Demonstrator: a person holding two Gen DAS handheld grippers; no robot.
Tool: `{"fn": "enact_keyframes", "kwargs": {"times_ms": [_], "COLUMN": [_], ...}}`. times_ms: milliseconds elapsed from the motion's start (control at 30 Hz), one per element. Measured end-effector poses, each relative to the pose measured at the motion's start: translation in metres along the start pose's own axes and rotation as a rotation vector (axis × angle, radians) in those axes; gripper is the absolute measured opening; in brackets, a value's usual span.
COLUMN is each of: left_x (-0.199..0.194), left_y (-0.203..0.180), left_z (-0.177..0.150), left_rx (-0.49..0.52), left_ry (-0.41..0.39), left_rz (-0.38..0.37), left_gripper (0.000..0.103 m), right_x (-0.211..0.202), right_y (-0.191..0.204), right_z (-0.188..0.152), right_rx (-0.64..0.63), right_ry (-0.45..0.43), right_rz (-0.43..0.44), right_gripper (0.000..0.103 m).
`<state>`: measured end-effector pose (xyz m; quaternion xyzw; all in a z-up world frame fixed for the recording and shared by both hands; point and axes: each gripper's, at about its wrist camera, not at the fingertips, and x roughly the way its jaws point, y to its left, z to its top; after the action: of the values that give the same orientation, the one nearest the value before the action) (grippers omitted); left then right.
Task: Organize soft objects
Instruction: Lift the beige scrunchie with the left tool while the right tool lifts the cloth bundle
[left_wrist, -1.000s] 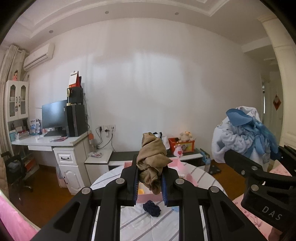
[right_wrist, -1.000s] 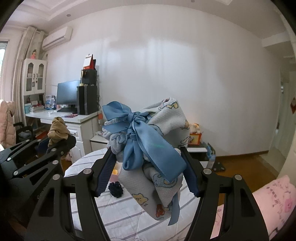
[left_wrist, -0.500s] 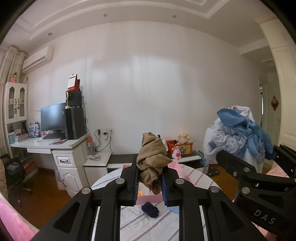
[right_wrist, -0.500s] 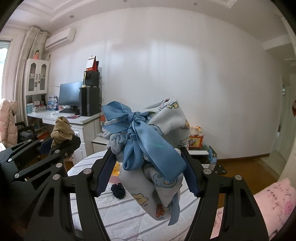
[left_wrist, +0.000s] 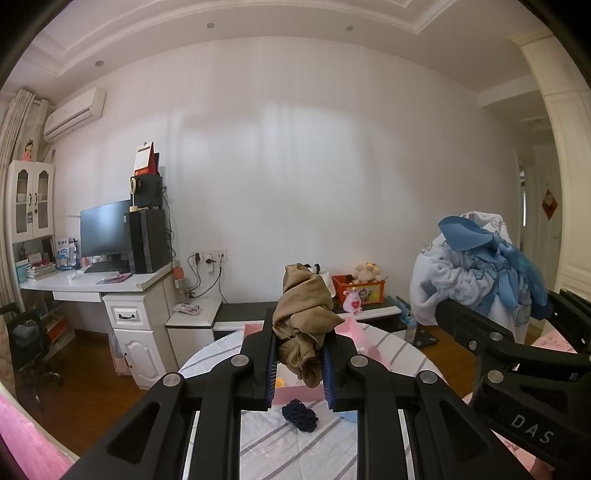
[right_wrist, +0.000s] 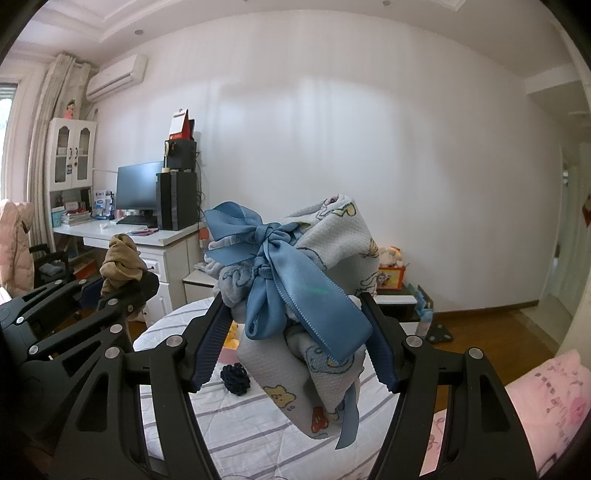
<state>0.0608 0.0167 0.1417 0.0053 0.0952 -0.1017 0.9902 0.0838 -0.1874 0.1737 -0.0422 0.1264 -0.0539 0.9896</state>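
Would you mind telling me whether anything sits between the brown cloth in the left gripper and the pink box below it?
Nothing visible does: the brown cloth hangs directly above the pink box.

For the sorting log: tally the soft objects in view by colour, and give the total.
Tan: 1, the tan cloth clamped in the left gripper.
Light blue: 1, the printed bundle with blue ribbon clamped in the right gripper.
Dark navy: 1, the knitted piece lying on the striped table.
Total: 3
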Motion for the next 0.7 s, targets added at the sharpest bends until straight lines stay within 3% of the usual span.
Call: {"fn": "enact_keyframes", "kwargs": {"times_ms": [333,700], "left_x": [0.024,0.090], "left_y": [-0.006,-0.003], "left_z": [-0.001,0.013], "left_rx": [-0.006,-0.017], "left_ry": [0.041,0.155], "left_rz": [0.004,-0.008], "left_gripper": [0.017,0.017], "right_x": [0.028,0.094], "right_y": [-0.001,-0.002], "right_z": [0.001,-0.010], "right_rx": [0.006,0.033], "right_ry": [0.057,0.186], "right_rz": [-0.004,-0.011], "right_gripper": [0.065,0.065]}}
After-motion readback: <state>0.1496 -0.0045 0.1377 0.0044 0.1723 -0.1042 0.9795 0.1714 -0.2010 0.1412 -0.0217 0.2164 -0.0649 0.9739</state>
